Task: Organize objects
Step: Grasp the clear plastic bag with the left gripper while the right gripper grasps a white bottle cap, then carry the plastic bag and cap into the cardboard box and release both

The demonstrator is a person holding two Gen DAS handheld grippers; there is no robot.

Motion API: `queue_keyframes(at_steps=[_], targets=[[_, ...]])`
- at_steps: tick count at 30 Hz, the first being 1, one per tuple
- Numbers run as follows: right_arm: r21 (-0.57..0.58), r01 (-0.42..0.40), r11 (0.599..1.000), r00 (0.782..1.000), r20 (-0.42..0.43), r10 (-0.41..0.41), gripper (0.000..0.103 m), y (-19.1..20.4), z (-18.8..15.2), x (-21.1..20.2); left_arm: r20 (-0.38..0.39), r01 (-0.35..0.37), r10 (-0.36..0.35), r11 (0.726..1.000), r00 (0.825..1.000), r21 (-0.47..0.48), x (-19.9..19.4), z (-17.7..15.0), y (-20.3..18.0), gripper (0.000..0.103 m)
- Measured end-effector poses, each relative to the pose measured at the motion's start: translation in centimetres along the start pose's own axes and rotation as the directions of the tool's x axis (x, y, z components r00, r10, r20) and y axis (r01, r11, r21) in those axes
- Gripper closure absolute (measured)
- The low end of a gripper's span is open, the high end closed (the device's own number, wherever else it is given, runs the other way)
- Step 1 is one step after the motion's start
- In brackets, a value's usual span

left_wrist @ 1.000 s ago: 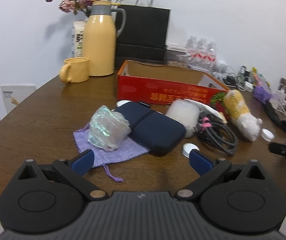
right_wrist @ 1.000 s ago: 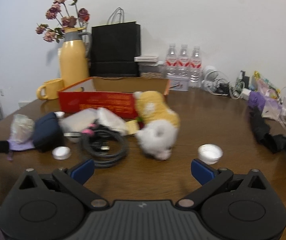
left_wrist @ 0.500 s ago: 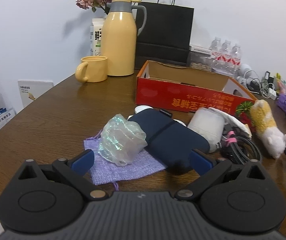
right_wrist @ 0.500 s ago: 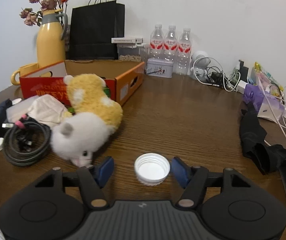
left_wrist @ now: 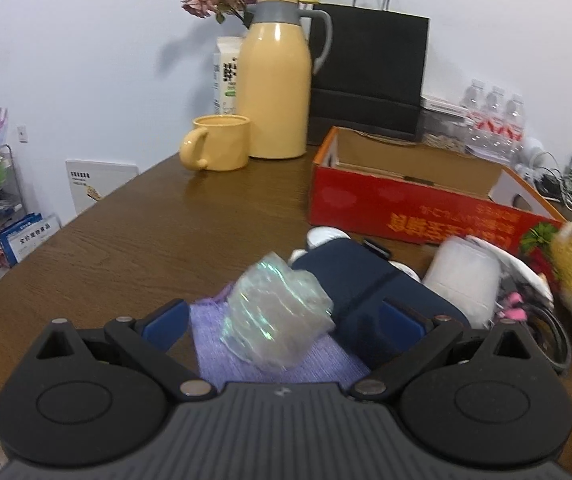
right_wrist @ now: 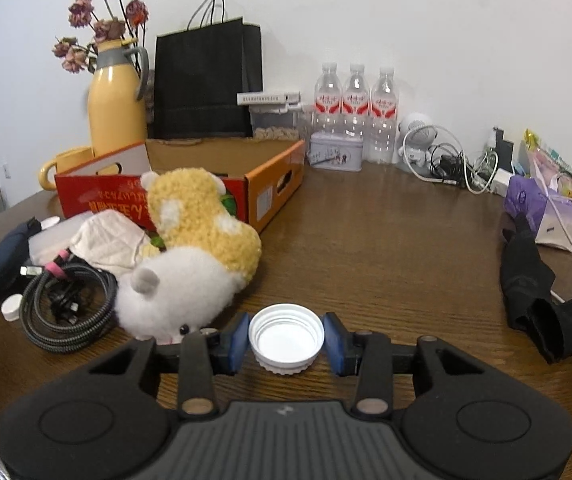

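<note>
White plastic, ribbed at the rim: the bottle cap (right_wrist: 286, 339) lies open side up near the front edge of the desk (right_wrist: 385, 240), between the blue pads of my right gripper (right_wrist: 286, 344). The jaws are narrowed to either side of the cap; whether both pads already touch it I cannot tell. The plush hamster (right_wrist: 190, 264) lies just beside the left pad, and the red cardboard box (right_wrist: 270, 184) stands behind it. Risk, in my judgement: the shallow, hard cap may slip out if pinched off-centre, or the pad may snag the plush.

Left wrist view: my left gripper (left_wrist: 282, 322) is spread wide over an iridescent film bundle (left_wrist: 276, 320) resting on a lilac knitted pouch (left_wrist: 222, 344), touching the navy zip case (left_wrist: 369, 292). Closing here may crush the film or catch the case too.
</note>
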State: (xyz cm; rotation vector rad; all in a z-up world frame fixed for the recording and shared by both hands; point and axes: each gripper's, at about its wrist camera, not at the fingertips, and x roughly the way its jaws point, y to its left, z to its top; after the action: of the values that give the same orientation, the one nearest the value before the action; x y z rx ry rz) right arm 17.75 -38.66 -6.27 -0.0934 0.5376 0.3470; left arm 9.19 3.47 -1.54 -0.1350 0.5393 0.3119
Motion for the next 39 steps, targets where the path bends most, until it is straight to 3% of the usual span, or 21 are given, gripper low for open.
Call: queue_keyframes(at_steps=[3, 7, 9, 10, 13, 16, 21, 27, 39], targets=[[-0.003, -0.009, 1.0, 1.0, 0.016, 0.009, 0.065, 0.6, -0.1, -0.8, 0.008, -0.02, 0.02, 1.0, 1.0, 0.006, 0.7, 0.3, 0.4, 0.0], [-0.002, -0.011, 1.0, 0.998, 0.054, 0.011, 0.064, 1.7, 0.3, -2.4, -0.021, 0.008, -0.009, 1.0, 1.0, -0.023, 2.0, 0.3, 1.5, 0.0], [-0.008, -0.017, 1.0, 0.997, 0.076, 0.017, 0.064, 2.4, 0.6, -3.3, -0.022, 0.036, -0.037, 0.999, 0.999, -0.031, 2.2, 0.3, 2.0, 0.007], [-0.012, -0.019, 1.0, 0.996, 0.084, 0.02, 0.064, 2.7, 0.8, -3.6, -0.024, 0.053, -0.054, 0.998, 0.998, -0.036, 2.4, 0.2, 2.2, 0.013], [-0.029, -0.033, 0.999, 0.994, 0.102, 0.036, 0.064, 4.0, 1.3, -4.3, -0.045, 0.123, -0.126, 0.99, 0.991, -0.061, 2.8, 0.2, 2.8, 0.052], [-0.05, -0.048, 0.998, 0.992, 0.112, 0.053, 0.065, 5.4, 2.0, -4.4, -0.026, 0.14, -0.142, 0.988, 0.99, -0.061, 2.3, 0.1, 3.3, 0.059], [-0.074, -0.071, 0.995, 0.99, 0.116, 0.079, 0.064, 7.7, 3.0, -3.9, 0.039, 0.148, -0.146, 0.988, 0.988, -0.042, 0.8, 0.9, 4.0, 0.061], [-0.081, -0.095, 0.992, 0.983, 0.147, 0.106, 0.065, 10.4, 4.9, -2.5, 0.146, 0.191, -0.189, 0.982, 0.971, -0.001, -0.4, 4.1, 3.2, 0.061], [0.002, -0.069, 0.998, 0.969, 0.239, 0.066, 0.064, 14.1, 12.6, 5.6, 0.223, 0.238, -0.24, 0.971, 0.945, 0.039, 4.5, 11.3, -4.9, 0.061]])
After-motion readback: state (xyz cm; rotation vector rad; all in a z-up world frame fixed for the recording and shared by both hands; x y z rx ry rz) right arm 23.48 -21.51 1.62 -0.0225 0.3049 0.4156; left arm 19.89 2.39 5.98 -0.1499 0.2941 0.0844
